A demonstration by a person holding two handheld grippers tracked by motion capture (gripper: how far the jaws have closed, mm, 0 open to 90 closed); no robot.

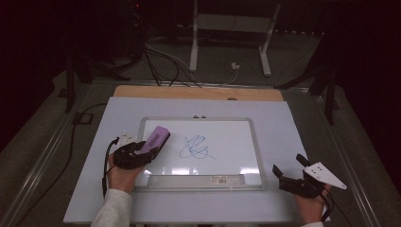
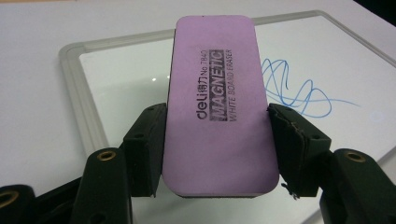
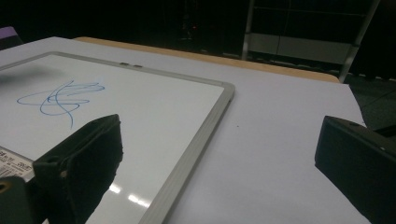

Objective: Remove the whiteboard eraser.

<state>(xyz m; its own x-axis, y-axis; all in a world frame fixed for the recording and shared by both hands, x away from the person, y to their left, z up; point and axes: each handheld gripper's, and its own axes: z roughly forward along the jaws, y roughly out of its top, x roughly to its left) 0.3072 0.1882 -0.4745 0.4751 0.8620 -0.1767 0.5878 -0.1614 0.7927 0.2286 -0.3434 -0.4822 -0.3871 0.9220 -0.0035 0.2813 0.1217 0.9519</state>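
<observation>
A purple whiteboard eraser is clamped between the jaws of my left gripper, over the left part of the whiteboard. A blue scribble sits in the middle of the board, right of the eraser and apart from it. My right gripper stands open at the board's lower right corner, one jaw over the board, the other over the table sheet, nothing between them.
The board lies on a pale sheet over a wooden tabletop. A tray strip with a label runs along the board's near edge. Cables and a white stand are on the floor beyond the table.
</observation>
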